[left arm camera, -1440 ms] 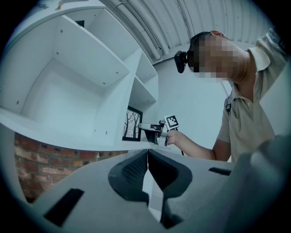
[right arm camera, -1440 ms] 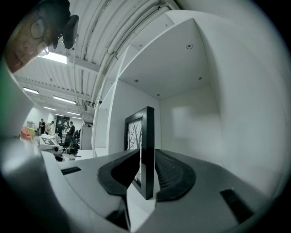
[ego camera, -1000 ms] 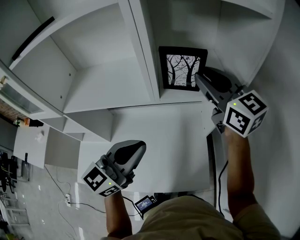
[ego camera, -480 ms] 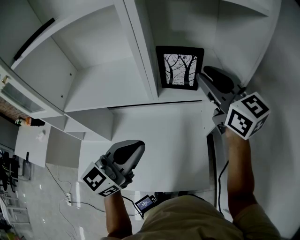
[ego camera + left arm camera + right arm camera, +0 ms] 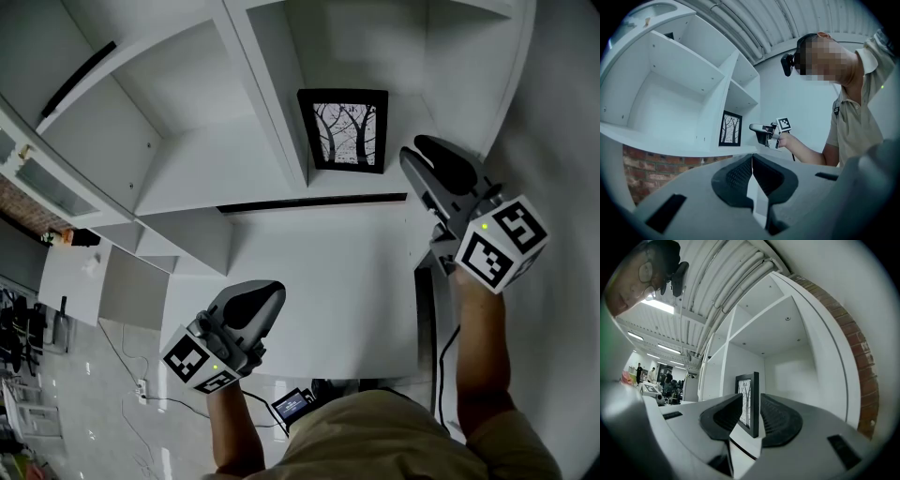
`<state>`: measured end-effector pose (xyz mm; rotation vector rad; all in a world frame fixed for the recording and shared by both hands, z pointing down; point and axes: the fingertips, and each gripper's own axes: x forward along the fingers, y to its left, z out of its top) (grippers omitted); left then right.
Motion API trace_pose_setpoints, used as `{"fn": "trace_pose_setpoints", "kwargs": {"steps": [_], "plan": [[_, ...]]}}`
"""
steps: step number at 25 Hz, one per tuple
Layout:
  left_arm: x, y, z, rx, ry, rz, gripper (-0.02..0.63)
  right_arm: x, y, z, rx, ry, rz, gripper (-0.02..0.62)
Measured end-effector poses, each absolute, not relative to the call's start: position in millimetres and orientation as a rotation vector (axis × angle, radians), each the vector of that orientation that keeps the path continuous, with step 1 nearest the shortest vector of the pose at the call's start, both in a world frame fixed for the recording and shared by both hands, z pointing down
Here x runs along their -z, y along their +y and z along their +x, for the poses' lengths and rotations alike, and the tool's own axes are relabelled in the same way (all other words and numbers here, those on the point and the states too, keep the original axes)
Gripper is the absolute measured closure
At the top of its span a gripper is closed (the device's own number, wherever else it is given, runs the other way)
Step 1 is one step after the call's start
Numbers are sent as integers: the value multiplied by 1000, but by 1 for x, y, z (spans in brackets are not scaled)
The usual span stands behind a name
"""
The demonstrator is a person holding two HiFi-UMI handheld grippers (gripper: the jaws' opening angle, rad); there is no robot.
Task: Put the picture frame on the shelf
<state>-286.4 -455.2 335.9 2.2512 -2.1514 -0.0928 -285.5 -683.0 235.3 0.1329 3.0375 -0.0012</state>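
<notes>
A black picture frame (image 5: 342, 129) with a tree print stands upright in the white shelf's (image 5: 187, 178) compartment, just right of a vertical divider. My right gripper (image 5: 422, 155) hovers just right of the frame, open and apart from it. In the right gripper view the frame (image 5: 749, 401) shows edge-on through the gap between the jaws of that gripper (image 5: 751, 398). My left gripper (image 5: 262, 295) hangs low over the white table (image 5: 319, 281), shut and empty. The left gripper view shows its own jaws (image 5: 752, 161) pressed together, with the frame (image 5: 731, 129) and the right gripper (image 5: 757, 127) beyond.
The shelf's left compartments (image 5: 122, 112) hold nothing I can see. A small device with a screen (image 5: 291, 406) and a cable sit at the table's near edge. A brick wall (image 5: 855, 352) runs behind the shelf. People (image 5: 640, 373) stand far off in the room.
My right gripper has drawn back to the right, off the frame's edge. The frame stays standing on the shelf by itself. The left gripper has barely moved.
</notes>
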Motion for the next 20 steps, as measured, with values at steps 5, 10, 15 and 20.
{"fn": "trace_pose_setpoints", "kwargs": {"steps": [5, 10, 15, 20], "plan": [[-332, -450, -267, 66, -2207, 2206, 595, -233, -670, -262, 11, 3010, 205, 489], [-330, -434, -252, 38, -2260, 2160, 595, -238, -644, -242, 30, 3003, 322, 520], [-321, -402, -244, 11, -2306, 2154, 595, -241, -590, -225, -40, 2992, 487, 570], [-328, -344, -242, 36, -2358, 2085, 595, -261, -530, -214, -52, 3042, 588, 581]]}}
